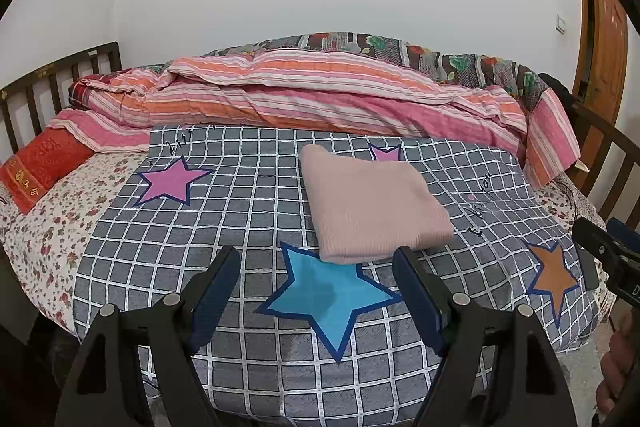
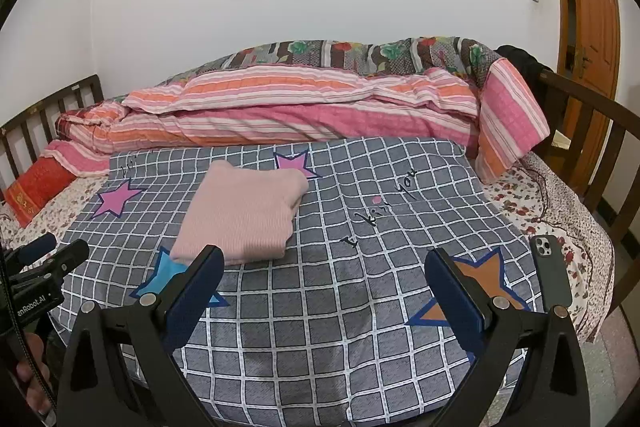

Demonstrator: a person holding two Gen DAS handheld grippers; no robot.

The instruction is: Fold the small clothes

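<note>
We found the pink knit garment [image 1: 374, 203] already folded into a compact, roughly rectangular stack, lying on the grey checked sheet [image 1: 240, 227] spread over the bed, its near edge overlapping the tip of the blue star [image 1: 326, 297] printed there. We judged the folding of this piece done, or all but done: no sleeve or hem trailed loose, though the far corner bulged a little. We counted one garment only; no other small clothes awaited us in either view, so nothing seemed left beyond perhaps a final smoothing.

Both tongs hung released and carried nothing. The left tongs [image 1: 318, 267] hovered just short of the garment's near edge, and the right tongs [image 2: 324, 275] stood over bare sheet to the garment's right, apart from it.

On the sheet we counted four printed stars: two pink, one blue, one orange. One dark phone [image 2: 552, 273] lay at the bed's right edge, one striped quilt [image 1: 300, 95] was rolled behind the sheet, and one red pillow [image 1: 44, 165] sat at the far left
</note>
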